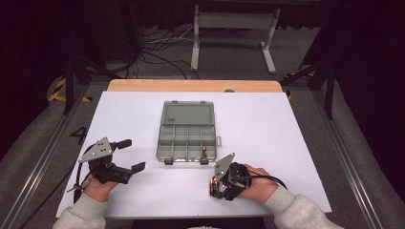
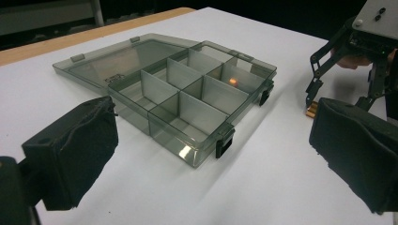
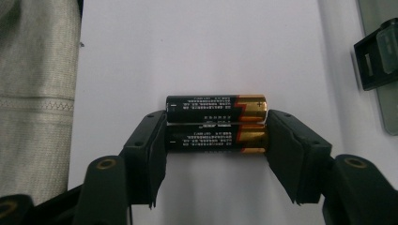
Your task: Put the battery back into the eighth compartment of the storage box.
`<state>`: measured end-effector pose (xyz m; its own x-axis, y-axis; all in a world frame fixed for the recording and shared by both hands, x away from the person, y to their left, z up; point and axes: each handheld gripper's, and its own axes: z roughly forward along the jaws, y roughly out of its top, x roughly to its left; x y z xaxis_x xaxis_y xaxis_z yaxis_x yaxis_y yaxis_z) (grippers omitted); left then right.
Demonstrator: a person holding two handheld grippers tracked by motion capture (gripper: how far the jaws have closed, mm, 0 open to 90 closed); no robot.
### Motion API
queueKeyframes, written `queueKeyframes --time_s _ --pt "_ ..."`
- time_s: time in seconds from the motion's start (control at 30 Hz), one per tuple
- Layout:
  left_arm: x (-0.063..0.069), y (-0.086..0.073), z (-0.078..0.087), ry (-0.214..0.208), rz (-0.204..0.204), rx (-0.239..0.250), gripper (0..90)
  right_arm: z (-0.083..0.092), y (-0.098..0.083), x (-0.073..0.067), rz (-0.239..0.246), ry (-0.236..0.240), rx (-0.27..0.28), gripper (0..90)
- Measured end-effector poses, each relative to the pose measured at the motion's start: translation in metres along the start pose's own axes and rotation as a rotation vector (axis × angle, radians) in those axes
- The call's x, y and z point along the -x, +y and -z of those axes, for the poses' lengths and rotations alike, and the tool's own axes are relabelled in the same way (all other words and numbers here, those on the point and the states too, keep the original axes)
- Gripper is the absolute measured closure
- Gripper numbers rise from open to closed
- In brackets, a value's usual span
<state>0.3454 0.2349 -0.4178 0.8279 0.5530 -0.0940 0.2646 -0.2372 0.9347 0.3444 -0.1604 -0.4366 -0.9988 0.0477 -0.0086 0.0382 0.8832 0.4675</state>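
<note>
Though dim beyond, white table (image 1: 267, 124) (wood-edged)

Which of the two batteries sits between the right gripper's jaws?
The nearer battery, closer to the right gripper: a jaw stands at each of its ends. The farther battery lies alongside it, just beyond the jaw tips.

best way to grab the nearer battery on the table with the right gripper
Take the nearer battery by its two flat ends, coming down from above, as the right gripper is placed now. It lies flat, side against the second battery, so its long sides leave no room for a jaw, while both ends stand free.
</note>
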Motion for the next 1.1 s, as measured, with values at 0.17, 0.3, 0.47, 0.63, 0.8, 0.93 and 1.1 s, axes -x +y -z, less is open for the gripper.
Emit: queueKeyframes --time_s 0.17,0.3,0.47,0.63,0.8,0.93,1.1 --pt "0.000 0.000 0.000 -0.001 0.004 0.000 2.2 0.000 0.001 -0.001 0.009 -0.005 0.000 41.5" --pt "0.000 0.000 0.000 -0.001 0.004 0.000 2.2 0.004 0.002 -0.001 0.022 -0.008 -0.002 41.5" --pt "0.000 0.000 0.000 0.000 0.001 -0.001 2.2 0.011 0.002 0.000 0.023 -0.017 0.013 41.5" --pt "0.000 0.000 0.000 0.000 0.000 -0.001 2.1 0.018 0.003 0.002 0.022 -0.020 0.027 41.6" --pt "0.000 0.000 0.000 0.004 0.000 0.001 2.2 0.025 0.006 0.003 0.026 -0.023 0.031 41.6" --pt "0.000 0.000 0.000 0.002 0.001 0.001 2.2 0.029 0.009 0.003 0.032 -0.027 0.038 41.6" --pt "0.000 0.000 0.001 -0.003 0.002 -0.003 2.2 0.035 0.013 0.005 0.034 -0.032 0.042 41.6"
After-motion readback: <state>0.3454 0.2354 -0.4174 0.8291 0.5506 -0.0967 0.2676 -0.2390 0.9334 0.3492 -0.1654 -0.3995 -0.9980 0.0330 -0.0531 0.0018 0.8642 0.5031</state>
